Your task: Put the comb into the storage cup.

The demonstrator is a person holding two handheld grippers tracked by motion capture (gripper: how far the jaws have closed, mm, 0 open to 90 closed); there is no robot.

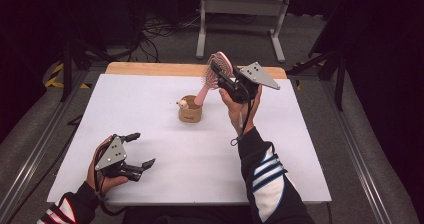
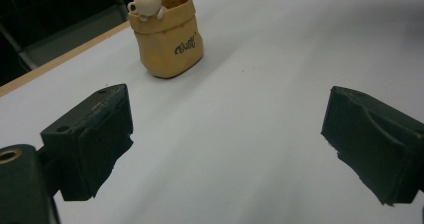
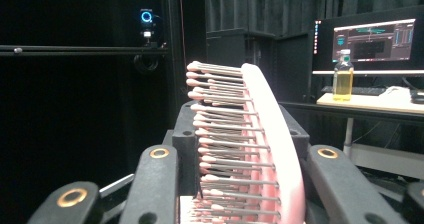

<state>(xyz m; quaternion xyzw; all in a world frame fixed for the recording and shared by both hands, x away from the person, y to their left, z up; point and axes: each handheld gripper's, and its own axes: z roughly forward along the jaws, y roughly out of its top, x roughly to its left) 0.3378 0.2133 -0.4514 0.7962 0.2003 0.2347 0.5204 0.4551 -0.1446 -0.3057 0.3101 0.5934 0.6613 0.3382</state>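
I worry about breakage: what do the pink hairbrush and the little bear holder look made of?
The pink hairbrush looks like smooth, slightly glossy plastic, with thin stiff bristles ending in rounded pink tips. The tan bear holder looks like matte ceramic or resin moulded as a creased sack; its hard painted look suggests this, but I can't be sure.

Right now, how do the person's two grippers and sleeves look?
Both the left gripper and right gripper are black with two blocky jaws, brass-coloured screw rings and a grey three-cornered plate on top. A black cable trails from each. The sleeves are dark with white and red stripes.
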